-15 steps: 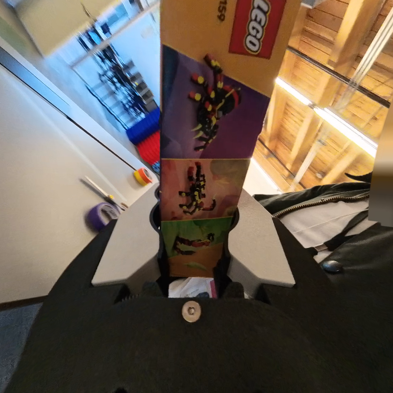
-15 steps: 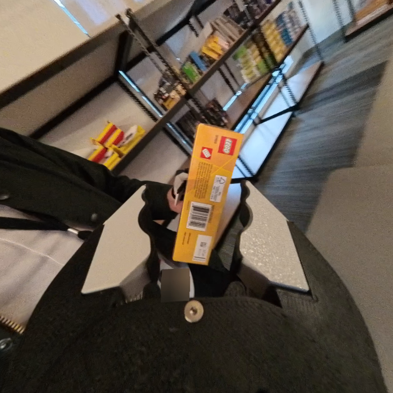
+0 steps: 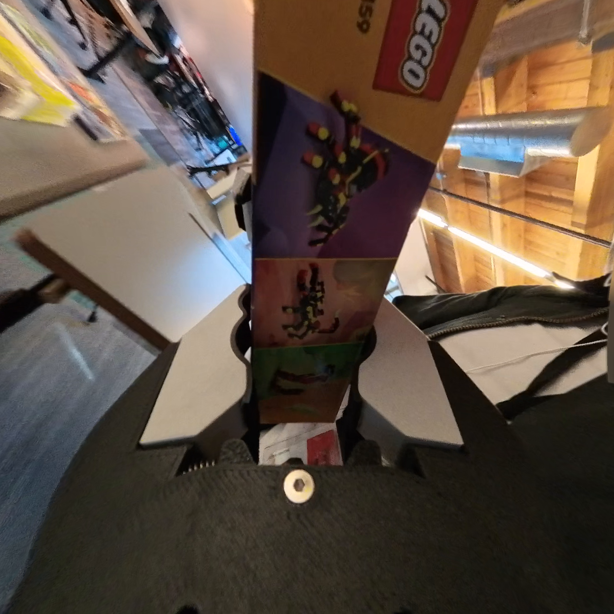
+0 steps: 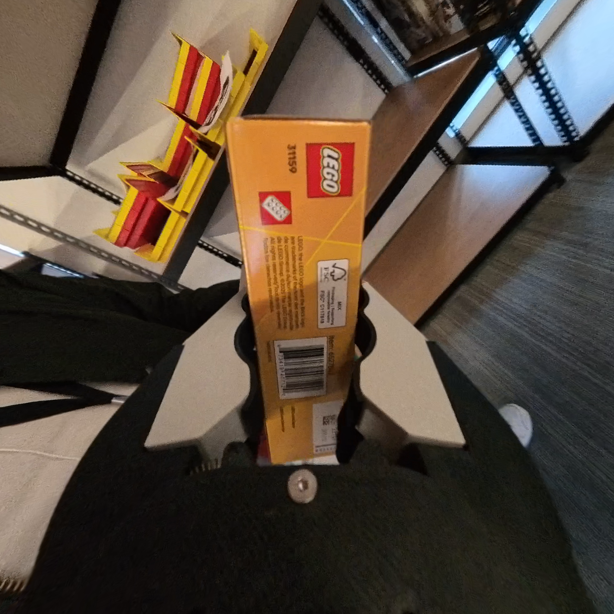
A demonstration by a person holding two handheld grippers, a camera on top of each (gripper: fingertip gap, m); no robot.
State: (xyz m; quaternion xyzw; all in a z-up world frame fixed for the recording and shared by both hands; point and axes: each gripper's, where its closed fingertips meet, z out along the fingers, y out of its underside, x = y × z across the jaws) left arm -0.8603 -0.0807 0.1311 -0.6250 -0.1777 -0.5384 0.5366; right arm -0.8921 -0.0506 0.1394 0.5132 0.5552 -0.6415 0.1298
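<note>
Left tongs point(image 3: 312, 352) pinch box point(image 3: 332, 199) on its narrow pictured side, box pointing toward ceiling beams point(image 3: 548, 186). Right tongs point(image 4: 304, 358) pinch the box's barcode side; shelf point(image 4: 428, 159) beyond. Box held in air between both.

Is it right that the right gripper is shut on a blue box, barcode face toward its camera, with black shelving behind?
Not quite. The box is orange-yellow, not blue, as the right wrist view shows. The rest stands: the right gripper is shut on it, barcode face toward its camera, with black shelving behind.
</note>
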